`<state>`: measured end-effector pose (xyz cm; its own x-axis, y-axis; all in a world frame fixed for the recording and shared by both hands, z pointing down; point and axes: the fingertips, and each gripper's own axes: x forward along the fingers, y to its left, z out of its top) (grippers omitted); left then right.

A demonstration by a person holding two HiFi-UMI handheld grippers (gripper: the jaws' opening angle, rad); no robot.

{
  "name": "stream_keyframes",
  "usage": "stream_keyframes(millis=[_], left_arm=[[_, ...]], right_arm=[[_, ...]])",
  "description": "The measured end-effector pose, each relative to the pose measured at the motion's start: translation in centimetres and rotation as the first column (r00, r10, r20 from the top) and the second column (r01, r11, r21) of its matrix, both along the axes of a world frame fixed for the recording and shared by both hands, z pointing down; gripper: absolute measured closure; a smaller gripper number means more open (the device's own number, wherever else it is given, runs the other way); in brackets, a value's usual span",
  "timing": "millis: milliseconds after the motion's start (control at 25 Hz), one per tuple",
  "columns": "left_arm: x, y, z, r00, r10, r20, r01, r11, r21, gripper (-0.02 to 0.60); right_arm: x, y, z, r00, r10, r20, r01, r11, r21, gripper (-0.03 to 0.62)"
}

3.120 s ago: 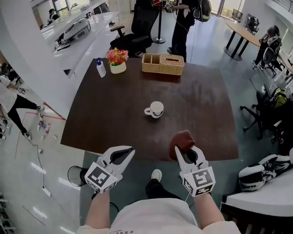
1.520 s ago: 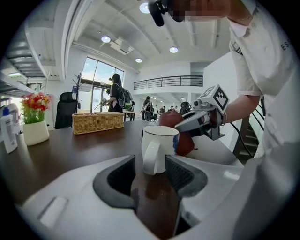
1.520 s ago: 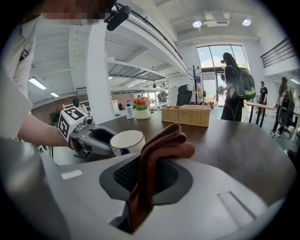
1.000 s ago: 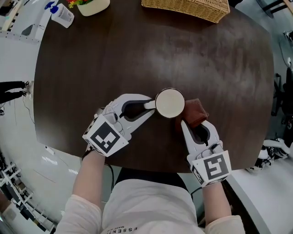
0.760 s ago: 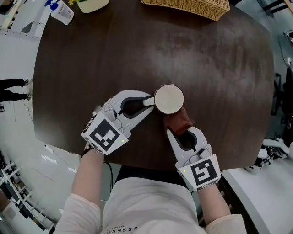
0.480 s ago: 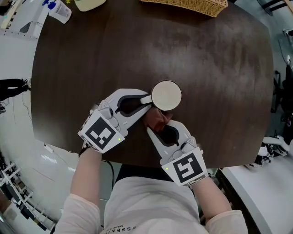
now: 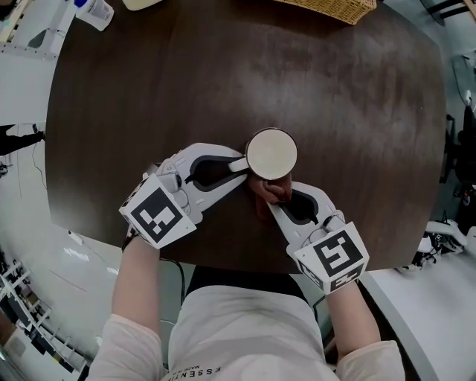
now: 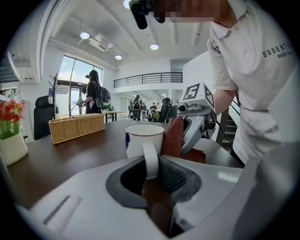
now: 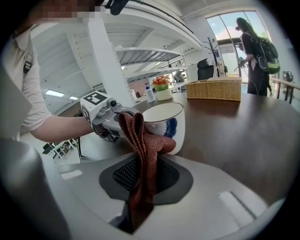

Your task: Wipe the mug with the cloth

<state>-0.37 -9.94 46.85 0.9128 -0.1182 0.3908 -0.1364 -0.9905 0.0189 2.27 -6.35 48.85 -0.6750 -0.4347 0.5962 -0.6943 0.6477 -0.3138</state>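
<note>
A white mug (image 7: pixel 271 153) with a blue mark stands upright on the dark brown table (image 7: pixel 149 89). My left gripper (image 7: pixel 239 165) is shut on the mug's handle (image 8: pixel 150 159), coming in from the lower left. My right gripper (image 7: pixel 274 195) is shut on a reddish-brown cloth (image 7: pixel 268 195), which presses against the mug's near side. In the right gripper view the cloth (image 9: pixel 143 140) bunches up against the mug (image 9: pixel 166 126). In the left gripper view the cloth (image 8: pixel 174 138) lies along the mug's right wall (image 8: pixel 140 139).
A wicker basket (image 7: pixel 335 9) sits at the table's far edge, also the wicker basket (image 9: pixel 213 89). A white flower pot (image 8: pixel 11 145) and a bottle (image 7: pixel 93 11) stand at the far left. Several people are in the background. The table's near edge runs just under both grippers.
From apart at the table's front edge, the grippers closed in: the left took the mug's handle. In the last second the right gripper swept the cloth from the mug's right side round its near side.
</note>
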Motion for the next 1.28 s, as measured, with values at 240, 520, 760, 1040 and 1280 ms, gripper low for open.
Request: stream_keyframes(millis=[240,520,760,1040,1280], left_arm=[[-0.1,0.2,0.4,0.999,0.03,0.016,-0.03,0.999,-0.027,0.503],[-0.3,0.4,0.5,0.999,0.028,0.033,-0.027,0.999,-0.028,0.503],[-0.2,0.4,0.3,0.998,0.042,0.039,-0.041,0.999,-0.013,0.503],[-0.4,0.4,0.5,0.998,0.042,0.053,-0.041,0.999,-0.022,0.503],[-1.1,-0.6,1.0,0.996,-0.022,0.082,0.026,0.999,-0.043,0.503]], right_arm=[[2.7,-0.7,0.3,0.996,0.055,-0.063,-0.055,0.998,-0.008,0.507],[6.5,-3.2,0.2,0.973,0.218,-0.081,-0.218,0.976,0.004,0.51],[8.5,-7.1,-0.6,0.968,0.208,-0.143,-0.195,0.976,0.098,0.51],[4.3,-8.9,-0.8,0.971,-0.095,-0.22,0.133,0.977,0.164,0.51],[3.0,-6.7,-0.7,0.949,-0.215,-0.229,0.254,0.954,0.16,0.514]])
